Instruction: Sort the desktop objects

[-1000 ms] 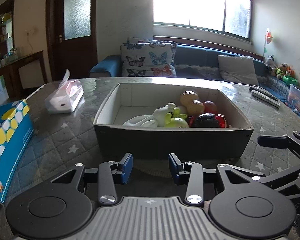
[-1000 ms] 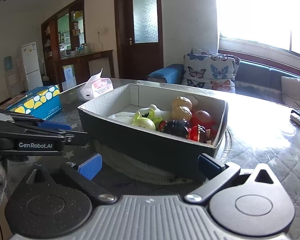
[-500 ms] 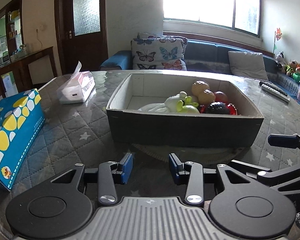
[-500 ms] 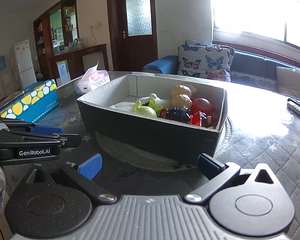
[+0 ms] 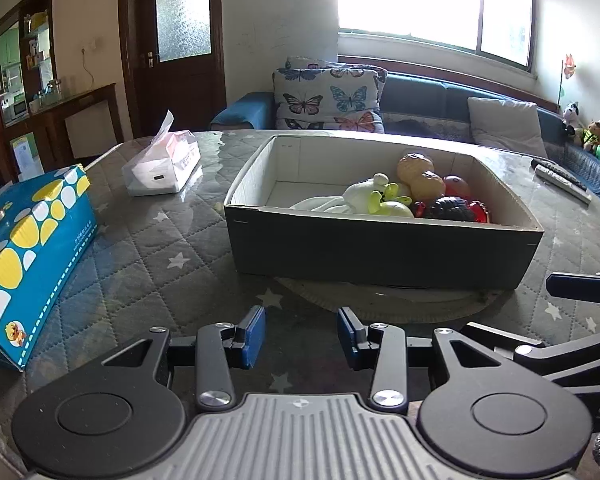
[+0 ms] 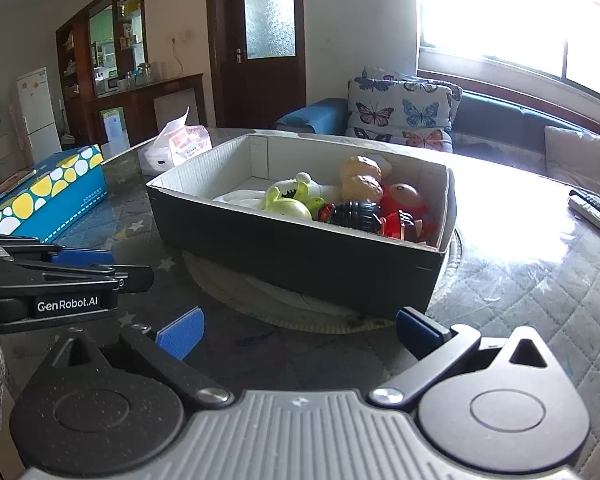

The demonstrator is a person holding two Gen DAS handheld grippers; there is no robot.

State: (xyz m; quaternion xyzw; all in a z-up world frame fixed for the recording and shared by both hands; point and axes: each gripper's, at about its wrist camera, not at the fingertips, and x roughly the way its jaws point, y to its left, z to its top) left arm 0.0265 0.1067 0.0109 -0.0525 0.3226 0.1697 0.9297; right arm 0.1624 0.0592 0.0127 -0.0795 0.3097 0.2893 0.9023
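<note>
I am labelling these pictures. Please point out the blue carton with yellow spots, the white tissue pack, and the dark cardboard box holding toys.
blue carton with yellow spots [image 5: 32,248], left wrist view, its long side face.
white tissue pack [image 5: 160,168], left wrist view, its front.
dark cardboard box [image 6: 300,256], right wrist view, its near outer wall.

- Cardboard box [image 5: 380,252] sits mid-table on a round mat [image 5: 380,300]; its tall near wall blocks a level approach, top is open.
- Toys [image 6: 340,204] crowd the box's right half; left half holds only a white cloth [image 5: 320,205].
- Bare table [image 5: 160,264] strip between box and near edge.
- Left edge: blue carton [image 5: 24,256]; tissue pack [image 5: 162,164] at far left. Open lane between these and the box.
- Right edge: remotes [image 5: 560,178]; surface between them and the box is bare.
</note>
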